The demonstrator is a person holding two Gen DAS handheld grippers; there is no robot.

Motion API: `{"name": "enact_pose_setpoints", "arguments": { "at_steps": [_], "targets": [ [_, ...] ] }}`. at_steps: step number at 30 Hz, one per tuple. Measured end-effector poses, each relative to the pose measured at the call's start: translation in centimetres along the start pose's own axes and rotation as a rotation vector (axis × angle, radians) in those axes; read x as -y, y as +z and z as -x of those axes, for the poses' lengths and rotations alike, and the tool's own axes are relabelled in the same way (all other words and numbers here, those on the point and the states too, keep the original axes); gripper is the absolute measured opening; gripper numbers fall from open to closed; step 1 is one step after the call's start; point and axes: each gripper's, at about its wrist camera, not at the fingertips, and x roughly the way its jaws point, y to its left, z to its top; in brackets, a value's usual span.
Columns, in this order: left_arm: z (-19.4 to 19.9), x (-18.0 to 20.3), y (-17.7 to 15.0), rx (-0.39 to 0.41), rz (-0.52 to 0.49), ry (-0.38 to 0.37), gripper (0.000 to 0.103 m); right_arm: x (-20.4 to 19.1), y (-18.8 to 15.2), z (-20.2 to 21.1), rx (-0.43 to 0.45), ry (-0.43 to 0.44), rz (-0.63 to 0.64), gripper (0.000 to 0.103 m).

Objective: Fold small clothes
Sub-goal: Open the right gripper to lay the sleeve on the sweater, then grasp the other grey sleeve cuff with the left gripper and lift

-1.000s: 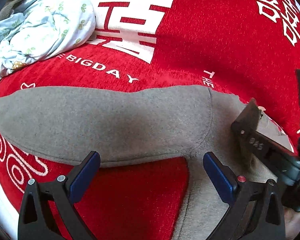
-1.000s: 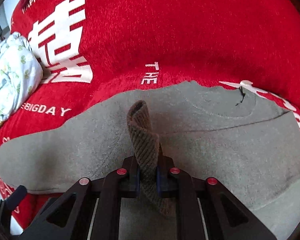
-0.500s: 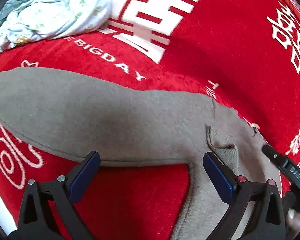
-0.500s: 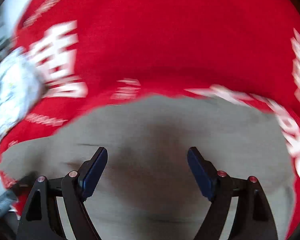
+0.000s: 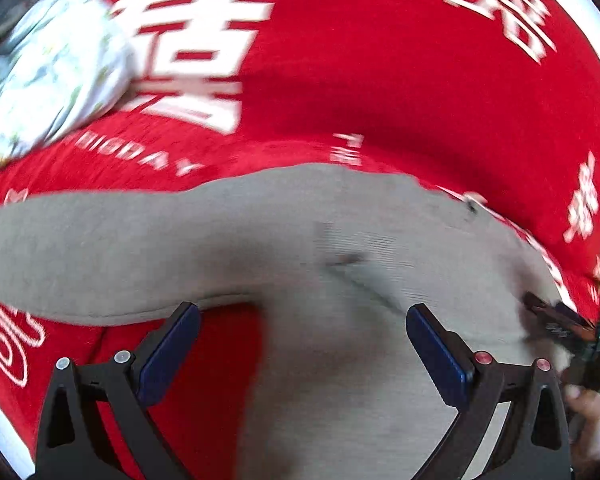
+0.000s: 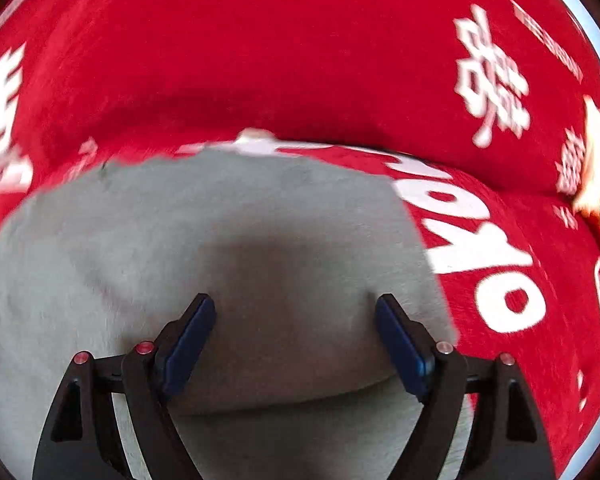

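The right gripper (image 6: 296, 340) has let go of the ribbed cuff it was pinching a second ago and has swung toward the right-hand end of the grey top (image 6: 204, 248); its blue pads now stand wide apart with nothing between them, hanging over the cloth at lower centre of its own view. In the left wrist view that same tool shows only as a dark sliver at the right edge of the frame, with a green light above it. The left gripper (image 5: 302, 350) is spread open too, pads (image 5: 168, 354) at the bottom of the frame, one over red cloth, the other over grey fabric. The grey top lies flat on the red blanket (image 5: 380, 80), filling the middle band of the left view, one sleeve (image 5: 80, 252) running out to the left edge. The released cuff (image 5: 364, 248) sits as a ribbed patch right of centre on the body, blurred. White characters and lettering mark the blanket in the upper half of both frames. Upper left in the left view, a crumpled pale printed garment (image 5: 48, 76) rests on the blanket, well apart from the grey top. Both views are smeared by motion.
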Motion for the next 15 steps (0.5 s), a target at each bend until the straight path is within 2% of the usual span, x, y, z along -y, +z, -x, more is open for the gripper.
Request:
{"name": "enact_pose_setpoints", "arguments": {
  "at_steps": [3,7,8,9,11,13,15],
  "targets": [
    [-0.3,4.6,0.7,-0.014,-0.094,-0.066,0.103,0.5,-0.3,-0.2,-0.006,0.012,-0.031,0.09],
    [-2.7,9.6,1.9,-0.071,-0.154,-0.152,0.103,1.8,-0.5,-0.6,-0.014,0.074,-0.093,0.092],
    [-3.8,10.3,1.9,-0.098,-0.163,-0.129,0.103,1.7,-0.5,-0.6,-0.011,0.069,-0.09,0.092],
    [-5.5,10.6,1.7,-0.144,-0.17,-0.059,0.103,1.5,-0.5,-0.6,-0.007,0.057,-0.082,0.092],
    [-7.0,10.2,0.9,-0.192,-0.182,0.002,0.103,1.4,-0.5,-0.6,-0.003,0.044,-0.074,0.093],
    [-5.7,9.9,-0.1,-0.134,-0.248,0.046,0.103,1.4,-0.6,-0.6,-0.002,0.048,-0.075,0.093],
    [-4.2,8.6,-0.9,-0.122,-0.264,0.083,0.103,1.6,-0.7,-0.6,-0.002,0.06,-0.083,0.093]
  ]
}}
